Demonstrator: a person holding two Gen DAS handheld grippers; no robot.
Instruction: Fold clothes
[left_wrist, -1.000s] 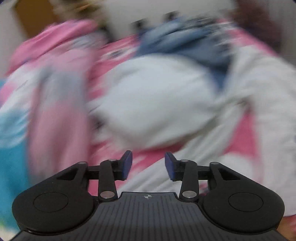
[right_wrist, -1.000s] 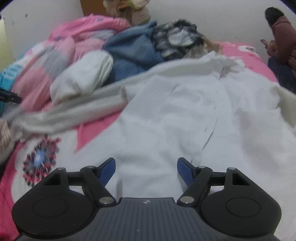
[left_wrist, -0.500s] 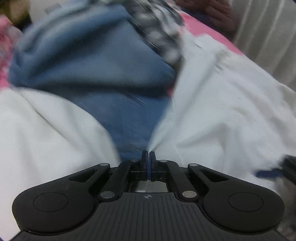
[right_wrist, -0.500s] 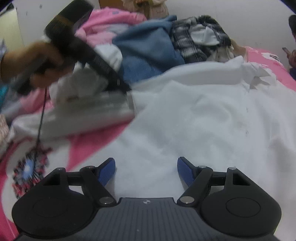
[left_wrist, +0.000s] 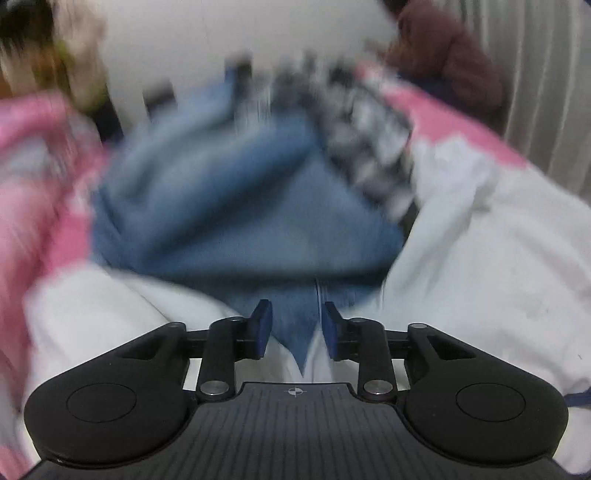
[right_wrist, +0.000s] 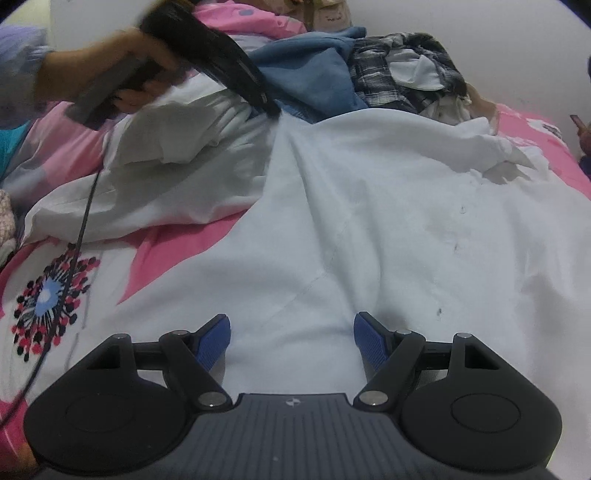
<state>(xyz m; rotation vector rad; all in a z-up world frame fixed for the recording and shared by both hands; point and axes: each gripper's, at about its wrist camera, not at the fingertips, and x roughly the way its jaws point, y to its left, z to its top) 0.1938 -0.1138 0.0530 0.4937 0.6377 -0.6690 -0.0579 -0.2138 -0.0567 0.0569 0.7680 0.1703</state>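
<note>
Matt white cloth shirt (right_wrist: 369, 206), blue denim (left_wrist: 229, 221), ribbed black plastic

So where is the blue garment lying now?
In the right wrist view the blue garment lies at the top centre of the clothes pile, left of the checked shirt and just behind the white shirt.

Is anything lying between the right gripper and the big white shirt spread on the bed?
Nothing visible. The right gripper hangs open directly over the white cotton shirt, with only bare cloth between its pads. The blue garment and plaid clothes lie beyond the shirt.
</note>
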